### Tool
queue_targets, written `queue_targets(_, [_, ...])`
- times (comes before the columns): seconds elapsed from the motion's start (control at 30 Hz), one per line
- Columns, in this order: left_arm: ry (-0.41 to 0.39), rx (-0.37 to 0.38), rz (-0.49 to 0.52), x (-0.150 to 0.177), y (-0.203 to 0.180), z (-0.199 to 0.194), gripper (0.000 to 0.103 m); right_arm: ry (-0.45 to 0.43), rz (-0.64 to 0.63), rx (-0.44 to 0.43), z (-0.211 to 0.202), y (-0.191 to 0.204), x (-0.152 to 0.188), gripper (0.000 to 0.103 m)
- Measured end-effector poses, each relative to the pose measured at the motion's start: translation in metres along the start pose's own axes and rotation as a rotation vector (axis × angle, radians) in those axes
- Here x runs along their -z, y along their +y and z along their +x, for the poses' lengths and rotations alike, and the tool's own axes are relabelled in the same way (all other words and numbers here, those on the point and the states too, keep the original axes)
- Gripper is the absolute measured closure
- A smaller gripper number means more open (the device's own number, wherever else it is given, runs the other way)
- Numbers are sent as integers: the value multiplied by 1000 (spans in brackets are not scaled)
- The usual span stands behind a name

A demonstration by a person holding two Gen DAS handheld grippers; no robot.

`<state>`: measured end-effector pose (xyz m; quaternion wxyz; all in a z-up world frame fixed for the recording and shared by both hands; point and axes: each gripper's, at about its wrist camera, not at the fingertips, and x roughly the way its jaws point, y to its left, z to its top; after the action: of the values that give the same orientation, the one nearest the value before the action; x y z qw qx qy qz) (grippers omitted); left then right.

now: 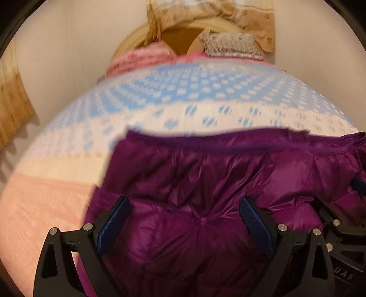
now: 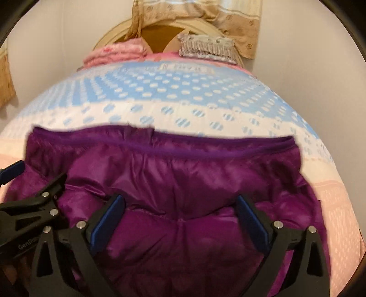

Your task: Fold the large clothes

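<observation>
Garment: we see a shiny purple quilted jacket [image 1: 205, 182] lying on the bed, its padded panels puffed and creased, a stitched band running along its far edge.
Bed cover: a bedspread [image 1: 183, 91] with a blue-and-white dotted field, a cream band, then pink toward the near side; the jacket sits on the cream and pink part.
Left tool: our left tool [image 1: 185, 219] has its fingers spread wide apart — the blue pads [image 1: 112, 226] stand over the purple fabric with nothing pinched between them.
Right tool: our right tool [image 2: 179, 217] is likewise spread wide above the jacket [image 2: 183, 178], gripping nothing; we cannot tell whether its tips touch the cloth.
Relation: the two tools sit just beside each other — each shows at the edge of the other's view.
Far end: a folded pink blanket [image 2: 114, 53] and a grey striped folded cloth [image 2: 205, 49] lie by the rounded headboard [image 2: 109, 34].
Wall: a beige patterned curtain [image 2: 194, 11] hangs above.
</observation>
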<state>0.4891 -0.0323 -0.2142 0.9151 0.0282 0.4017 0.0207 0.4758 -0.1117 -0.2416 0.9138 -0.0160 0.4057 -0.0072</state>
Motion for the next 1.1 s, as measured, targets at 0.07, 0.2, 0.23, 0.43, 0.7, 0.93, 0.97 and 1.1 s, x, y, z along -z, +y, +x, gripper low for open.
queue_targets(0.07, [21, 47, -40, 1, 8, 8, 6, -11, 9, -1, 4, -2, 3, 1])
queue_targets(0.2, [28, 41, -53, 1, 8, 14, 6, 22, 8, 1, 17, -4, 5, 0])
queue_targets(0.23, [30, 32, -51, 0, 6, 14, 6, 32, 10, -4, 19, -5, 5, 0])
queue_targets(0.43, [-60, 43, -78, 4, 19, -36, 6, 69, -38, 22, 17, 2, 3, 0])
queue_targets(0.7, [-60, -40, -161, 74, 92, -88, 6, -36, -80, 34, -69, 3, 54, 0])
queue_targets(0.93, [9, 43, -299, 119, 100, -79, 6, -36, -107, 97, -56, 17, 87, 0])
queue_targets(0.97, [5, 64, -303, 120, 97, -80, 7, -35, -113, 102, -55, 18, 86, 0])
queue_targets(1.1, [25, 157, -313, 122, 88, -78, 35, -19, -117, 80, -66, 14, 88, 0])
